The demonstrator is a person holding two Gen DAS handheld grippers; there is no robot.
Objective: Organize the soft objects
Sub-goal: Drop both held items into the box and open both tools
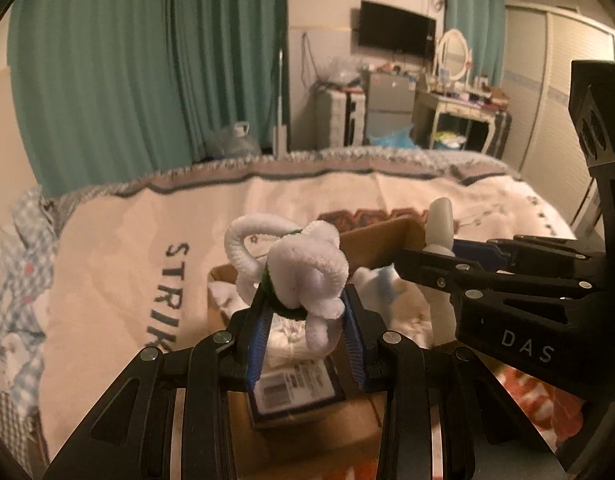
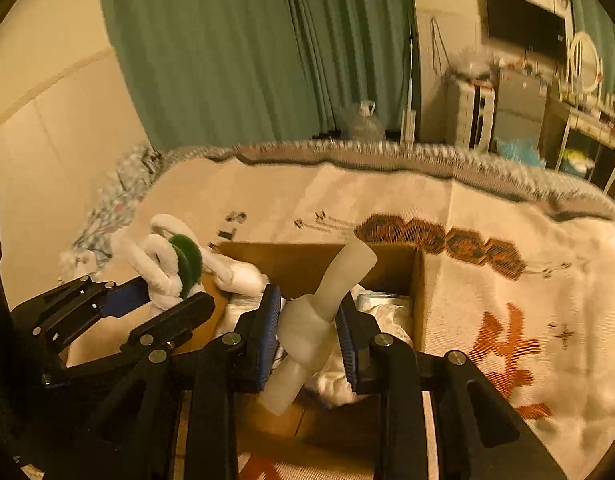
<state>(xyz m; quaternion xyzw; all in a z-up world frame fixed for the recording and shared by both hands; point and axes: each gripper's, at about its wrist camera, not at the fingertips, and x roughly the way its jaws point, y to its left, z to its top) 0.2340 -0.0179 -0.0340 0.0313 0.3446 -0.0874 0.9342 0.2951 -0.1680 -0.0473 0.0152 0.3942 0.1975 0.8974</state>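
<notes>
Left gripper [image 1: 307,312]: fingers pinching a white knotted plush toy with a green band [image 1: 303,272], centre of frame, above the cardboard box [image 1: 371,240]. Right gripper [image 2: 307,334]: fingers pinching a pale knotted foam tube [image 2: 319,320], lower centre, over the same box. Box rests on the patterned bedspread [image 2: 487,220].

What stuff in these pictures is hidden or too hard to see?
- Inside of the cardboard box: in both views the grippers and held toys cover most of it; only pale soft things show.
- Label on the box: left view, print too small and blurred.
- Desk clutter: far off, too small to name.
- Word on the blanket: left view, cut off by the left gripper.
</notes>
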